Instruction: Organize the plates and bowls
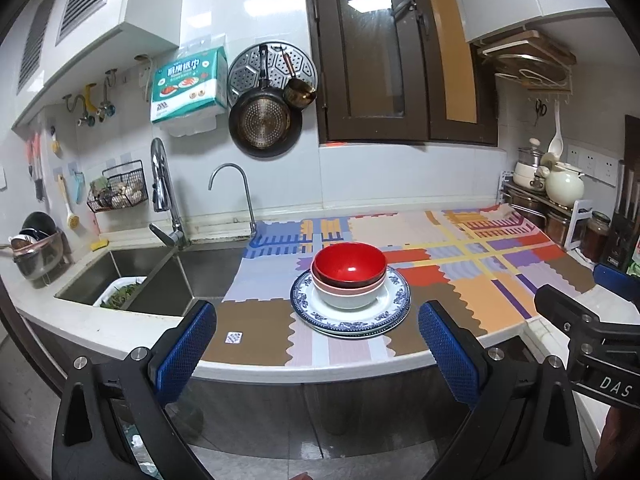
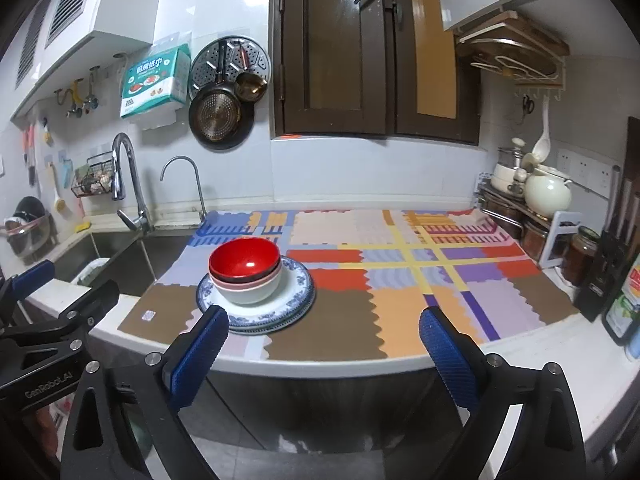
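Note:
A red bowl tops a nested stack with a pink bowl and a white bowl under it. The stack sits on blue-rimmed plates piled on a colourful patchwork mat. My left gripper is open with nothing between its blue pads, held back from the counter's front edge and facing the stack. My right gripper is open too, also off the counter, with the stack ahead and to its left. Each gripper shows at the edge of the other's view.
A steel sink with a tall faucet lies left of the mat. A dish rack stands far left. Pots, a white teapot, jars and a knife block crowd the right end. Pans hang on the wall.

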A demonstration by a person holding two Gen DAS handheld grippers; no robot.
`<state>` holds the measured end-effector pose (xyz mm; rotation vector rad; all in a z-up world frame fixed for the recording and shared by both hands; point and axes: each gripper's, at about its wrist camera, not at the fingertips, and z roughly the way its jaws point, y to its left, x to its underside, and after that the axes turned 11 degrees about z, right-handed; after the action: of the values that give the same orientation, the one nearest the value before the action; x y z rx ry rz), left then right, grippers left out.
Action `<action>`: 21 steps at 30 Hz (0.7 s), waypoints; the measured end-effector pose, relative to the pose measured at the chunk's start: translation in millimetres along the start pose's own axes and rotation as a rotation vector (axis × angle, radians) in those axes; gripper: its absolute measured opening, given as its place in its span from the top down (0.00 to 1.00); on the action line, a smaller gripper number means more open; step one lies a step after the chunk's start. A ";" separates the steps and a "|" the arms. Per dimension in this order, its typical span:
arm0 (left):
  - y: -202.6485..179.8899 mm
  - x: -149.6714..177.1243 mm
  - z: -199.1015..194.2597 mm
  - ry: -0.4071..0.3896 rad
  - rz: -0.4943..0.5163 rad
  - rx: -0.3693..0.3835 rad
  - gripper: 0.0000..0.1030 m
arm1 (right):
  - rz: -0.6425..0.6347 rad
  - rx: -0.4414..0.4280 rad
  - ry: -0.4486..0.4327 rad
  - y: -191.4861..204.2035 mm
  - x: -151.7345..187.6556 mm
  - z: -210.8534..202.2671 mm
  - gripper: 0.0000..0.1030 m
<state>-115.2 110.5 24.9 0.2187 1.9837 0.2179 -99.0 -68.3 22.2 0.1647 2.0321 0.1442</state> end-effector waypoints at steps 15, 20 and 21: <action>-5.5 4.9 -41.0 -0.034 -0.004 -0.007 0.00 | -0.003 -0.038 -0.005 -7.8 13.7 -41.1 0.06; -6.9 4.9 -45.2 -0.042 -0.003 -0.012 0.00 | -0.008 -0.034 -0.027 -8.1 11.9 -48.8 0.06; -6.8 4.6 -45.7 -0.043 -0.003 -0.013 0.00 | -0.007 -0.033 -0.030 -8.0 11.6 -49.7 0.06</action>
<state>-159.2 102.6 37.8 0.2100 1.9393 0.2219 -149.1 -75.6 32.9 0.1378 1.9993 0.1702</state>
